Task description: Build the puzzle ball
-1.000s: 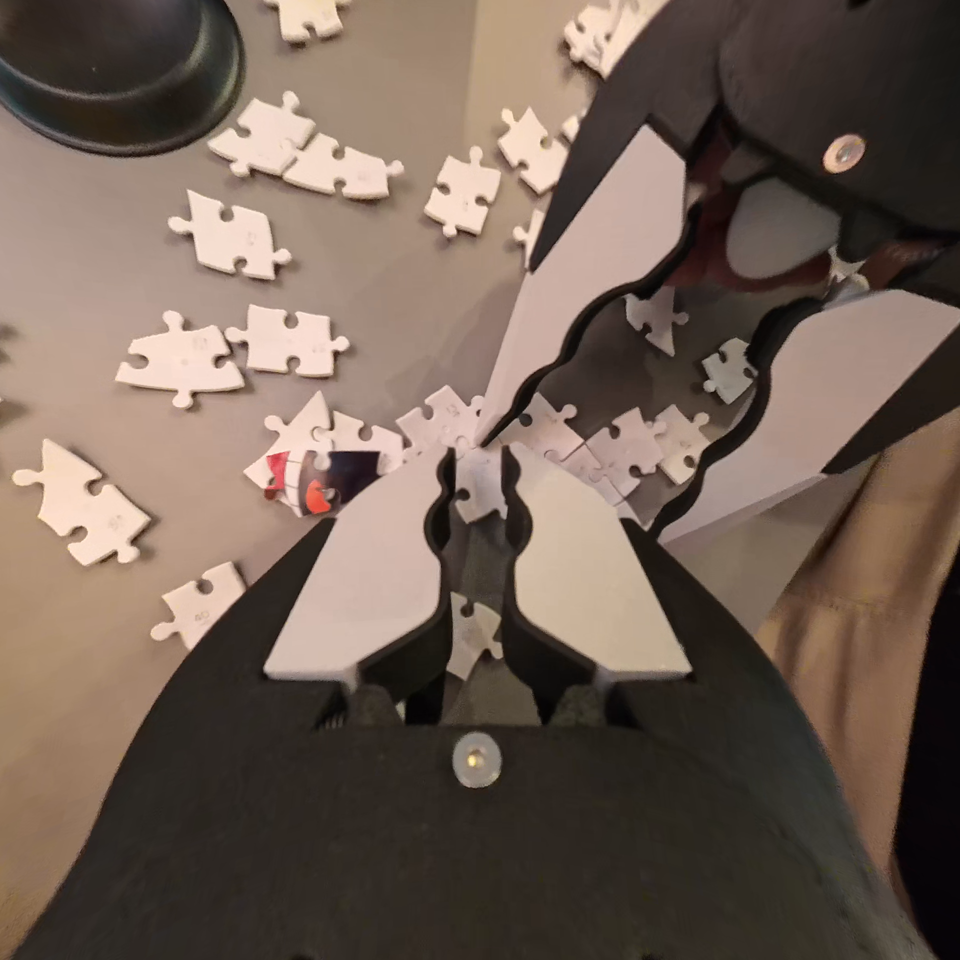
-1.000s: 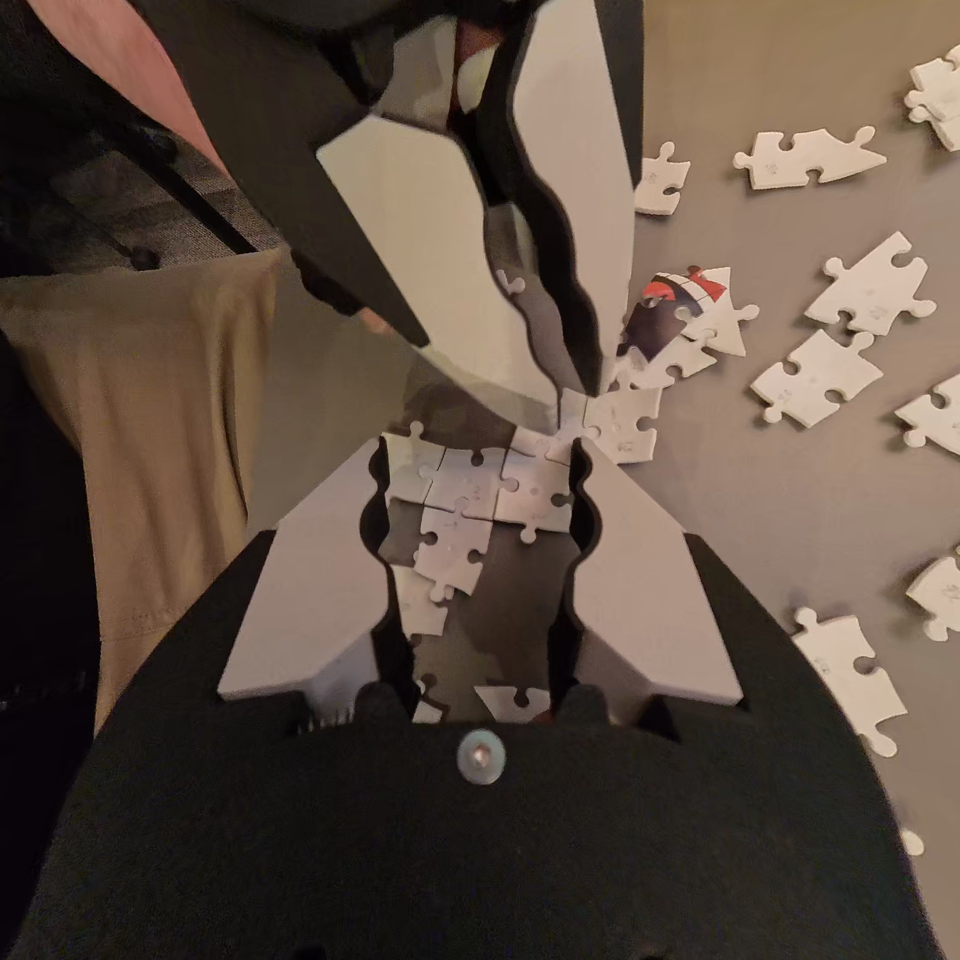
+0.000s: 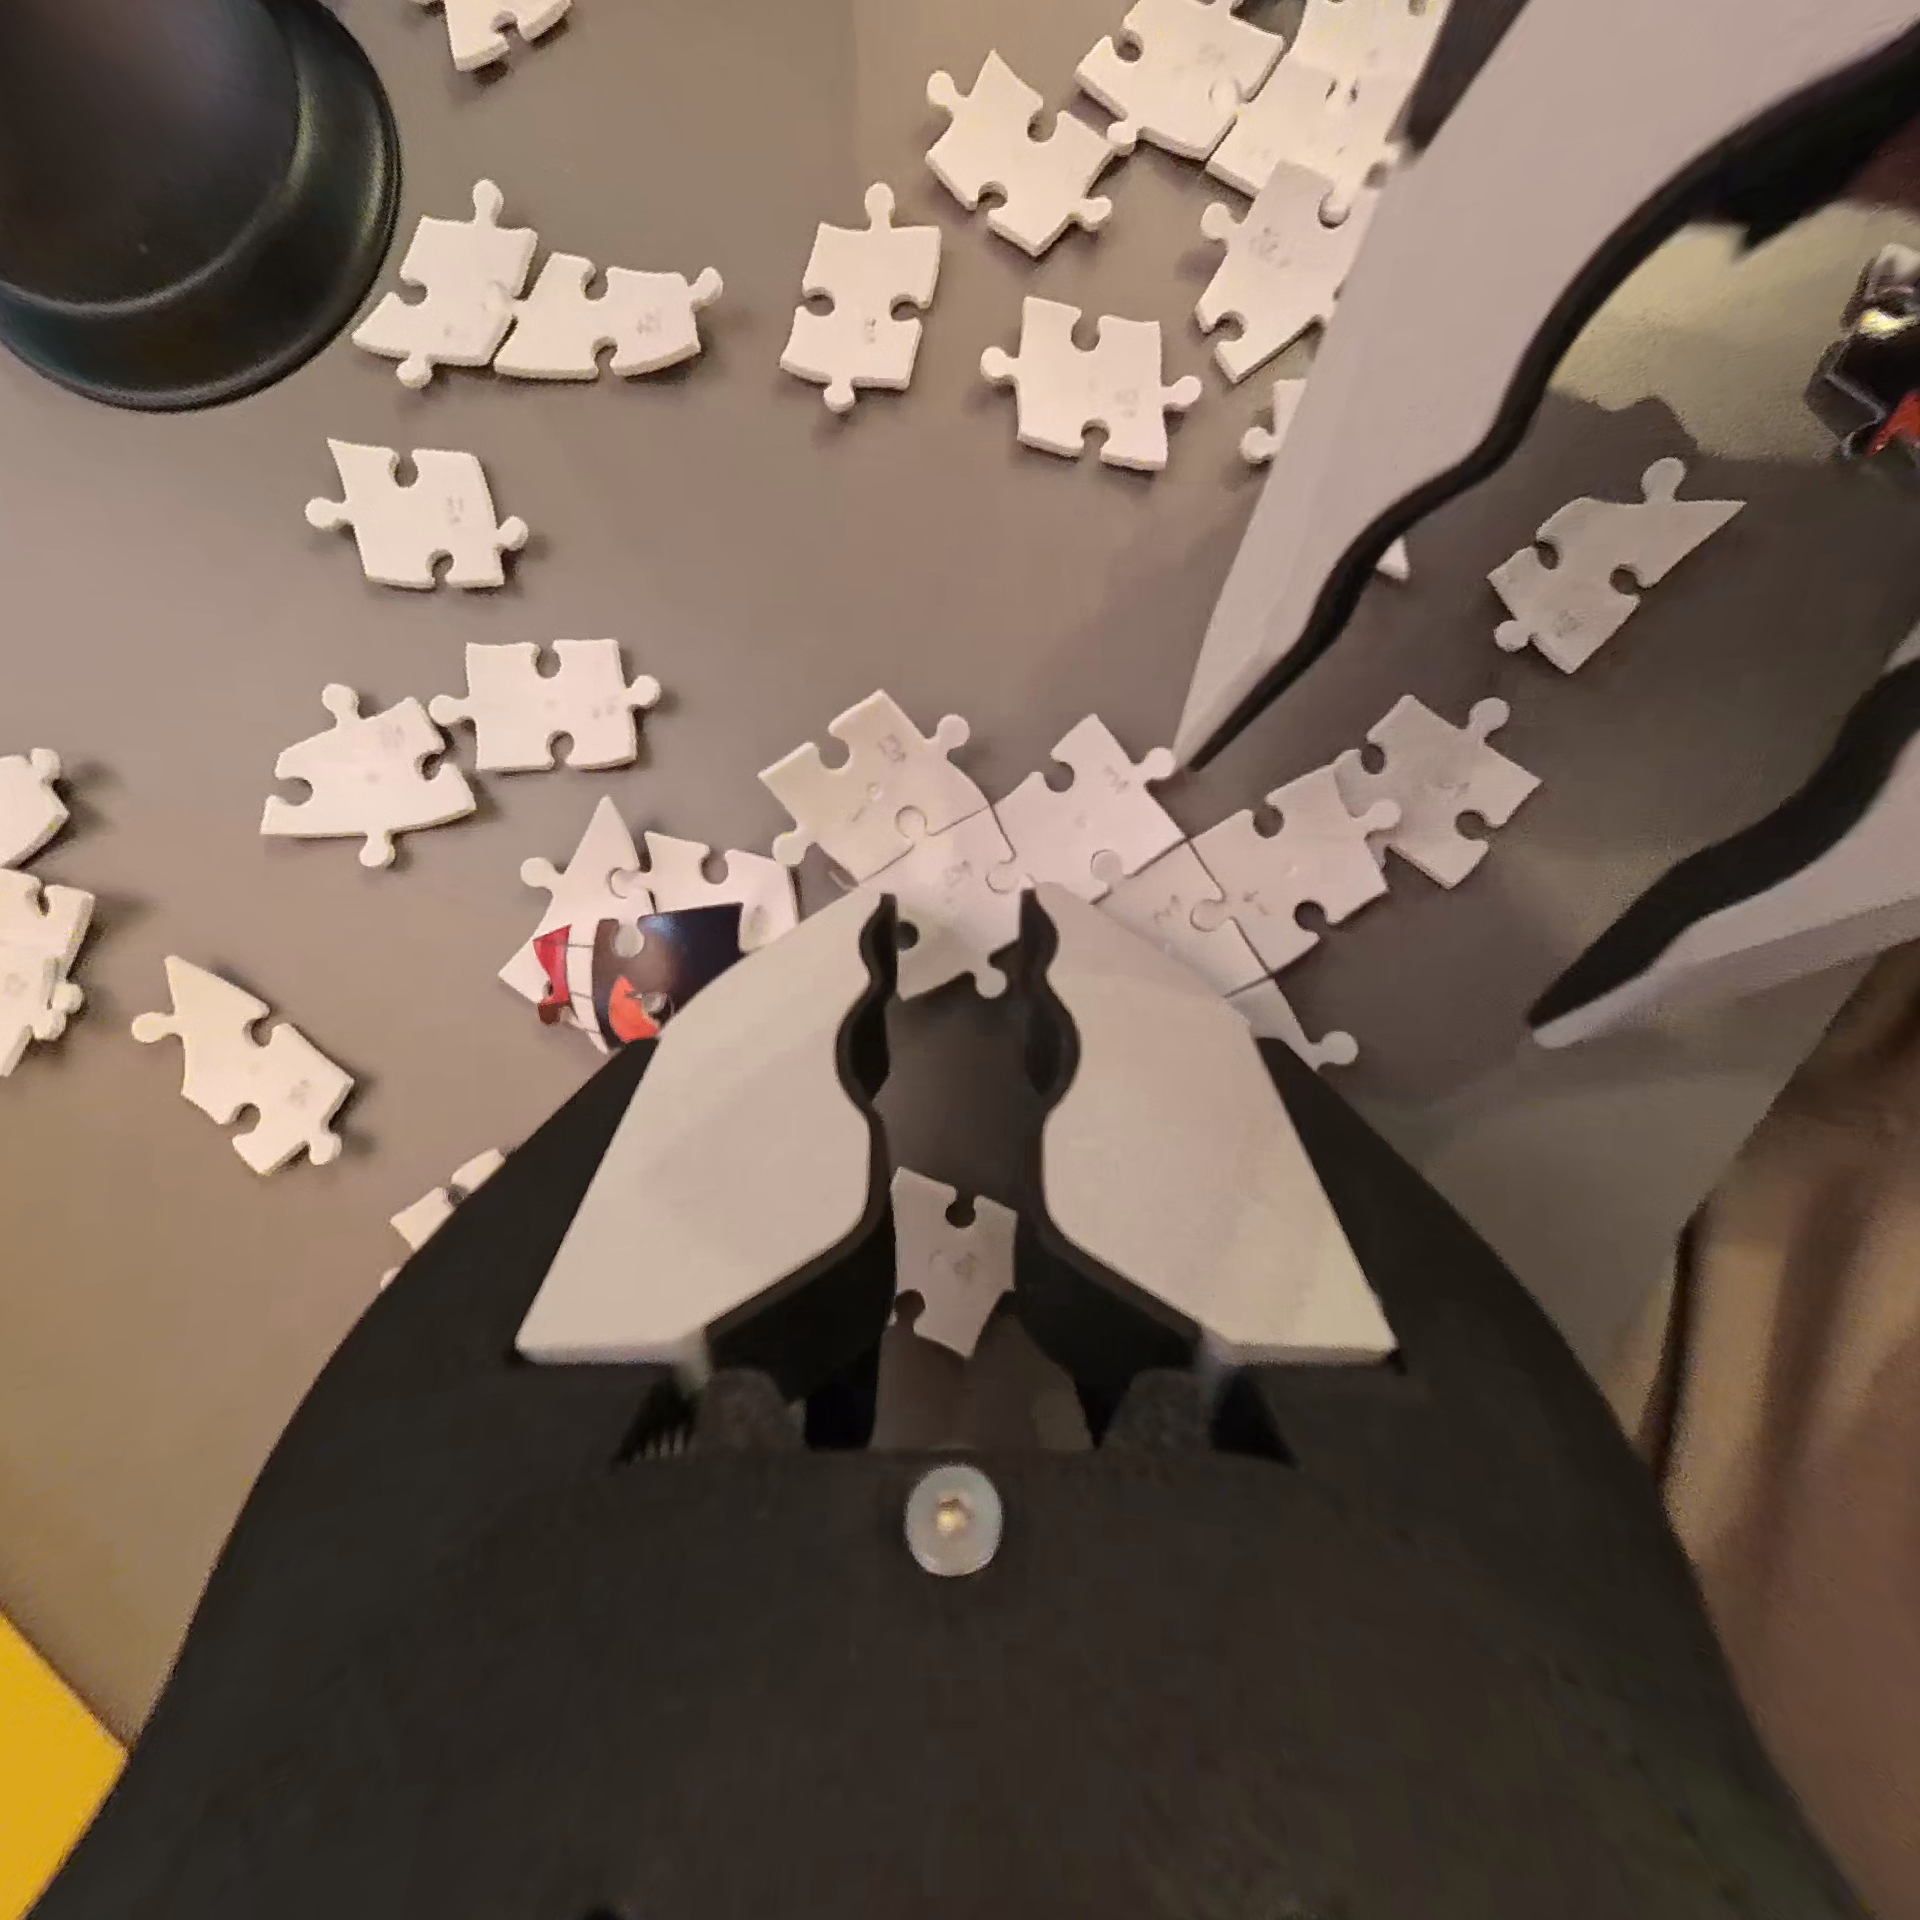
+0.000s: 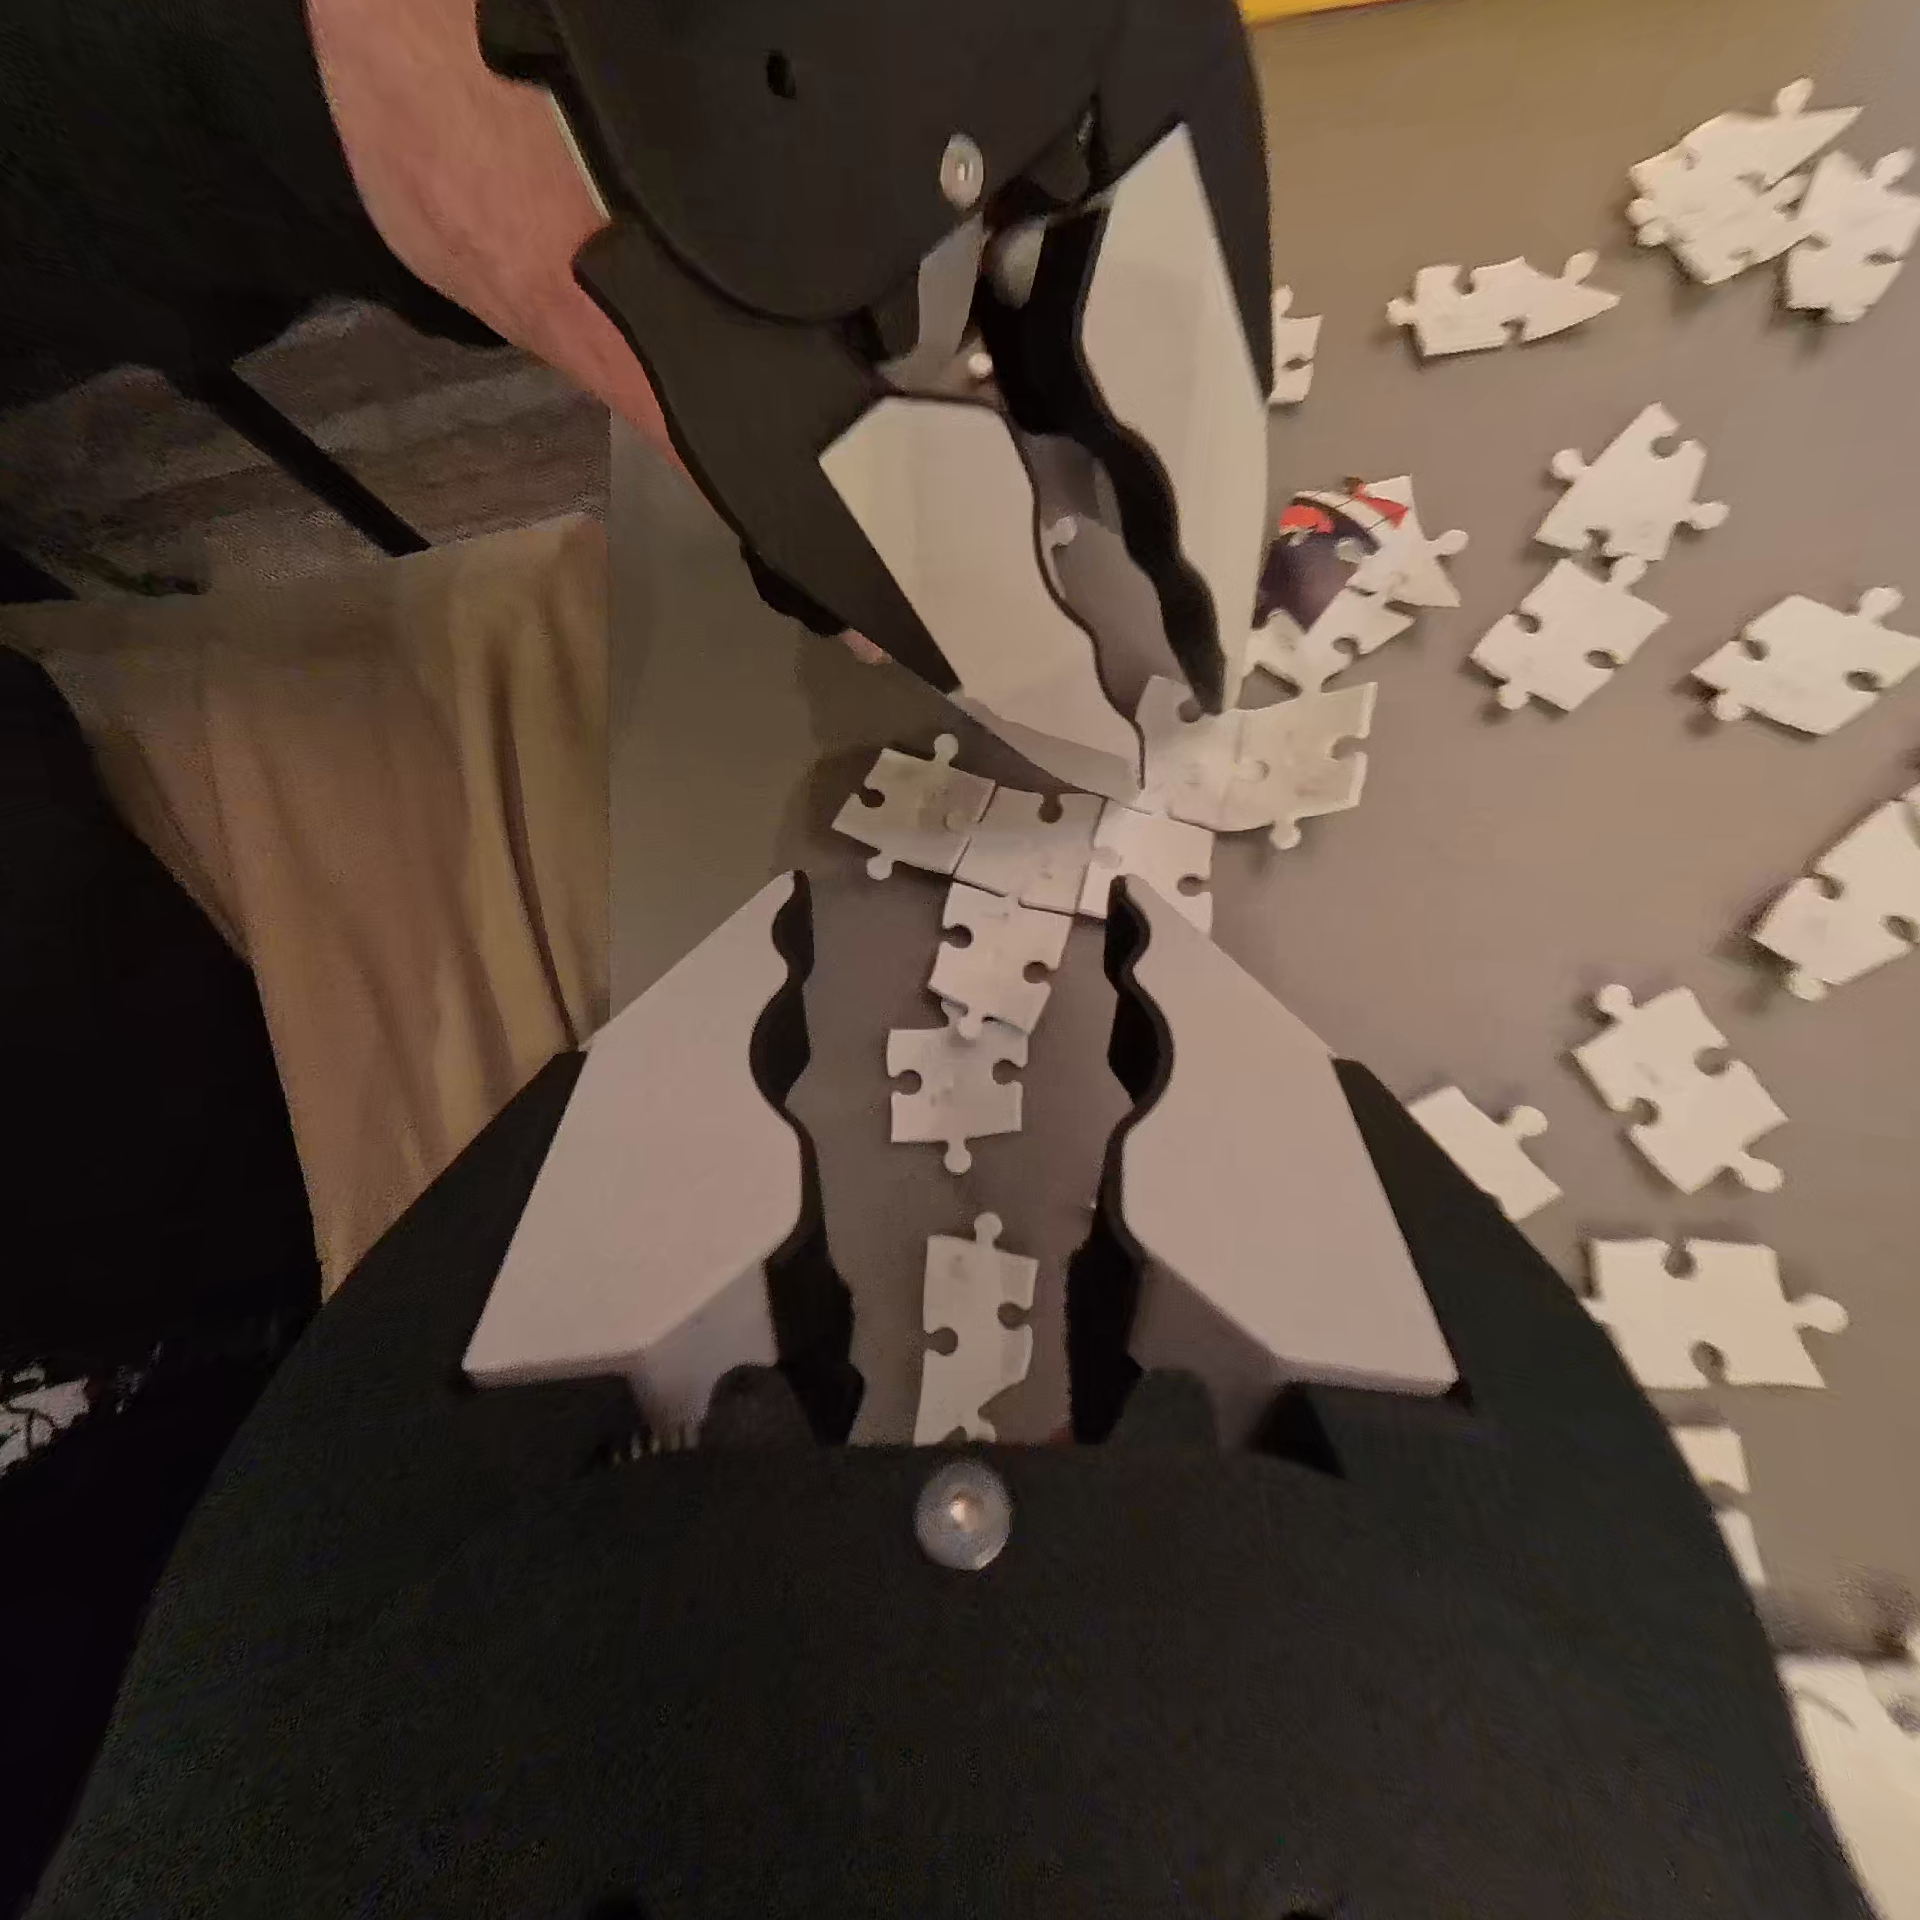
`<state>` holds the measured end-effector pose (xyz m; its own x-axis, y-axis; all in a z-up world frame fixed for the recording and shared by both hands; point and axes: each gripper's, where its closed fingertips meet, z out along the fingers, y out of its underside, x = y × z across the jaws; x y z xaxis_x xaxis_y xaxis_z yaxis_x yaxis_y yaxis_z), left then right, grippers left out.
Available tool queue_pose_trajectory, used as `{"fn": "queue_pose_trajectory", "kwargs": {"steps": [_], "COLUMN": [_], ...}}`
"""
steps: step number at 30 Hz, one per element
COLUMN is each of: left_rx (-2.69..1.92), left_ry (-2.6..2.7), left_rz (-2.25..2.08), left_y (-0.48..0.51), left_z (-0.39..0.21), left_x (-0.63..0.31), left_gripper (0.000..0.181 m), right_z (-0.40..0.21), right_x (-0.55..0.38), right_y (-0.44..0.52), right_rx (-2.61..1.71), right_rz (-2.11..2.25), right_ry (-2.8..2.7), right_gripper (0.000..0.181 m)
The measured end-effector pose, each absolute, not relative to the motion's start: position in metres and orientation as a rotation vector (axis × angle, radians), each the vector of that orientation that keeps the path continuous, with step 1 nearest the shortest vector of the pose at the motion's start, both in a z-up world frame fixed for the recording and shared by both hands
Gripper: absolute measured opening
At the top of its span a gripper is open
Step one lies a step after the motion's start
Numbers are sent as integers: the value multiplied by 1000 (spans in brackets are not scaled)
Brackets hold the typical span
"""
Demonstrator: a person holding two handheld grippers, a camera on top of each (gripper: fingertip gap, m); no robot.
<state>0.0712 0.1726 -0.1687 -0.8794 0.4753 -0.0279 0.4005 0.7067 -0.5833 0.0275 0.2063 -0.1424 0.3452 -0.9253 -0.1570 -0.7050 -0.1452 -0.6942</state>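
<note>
Puzzle ball: joined cluster (image 3: 1091, 862) flat on surface (image 3: 675, 540), early stage. Left claw (image 3: 956, 920) narrow, empty; right claw (image 4: 956, 899) wide, empty. Next: grip loose piece (image 4: 956, 1086), align tab.

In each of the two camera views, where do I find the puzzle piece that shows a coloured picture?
Left wrist view: coloured puzzle piece, left of centre, beside the left gripper fingertips.
Right wrist view: upper right of centre, right of the left gripper's fingers.
Shared landmark: joined strip of white pieces nearby.

Lighting dim and warm in both views; soft shadows. Wide-angle distortion and motion blur at the edges; centres reasonably sharp.
</note>
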Motion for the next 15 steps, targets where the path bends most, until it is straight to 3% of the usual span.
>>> {"fn": "queue_pose_trajectory", "kwargs": {"steps": [15], "left_rx": [-747], "left_ry": [-2762], "left_rz": [927], "left_y": [172], "left_z": [-172], "left_x": [64], "left_gripper": [23], "right_z": [-168], "right_x": [33], "right_y": [216], "right_rx": [-2028], "right_rz": [-393], "right_ry": [1434], "right_gripper": [61]}}
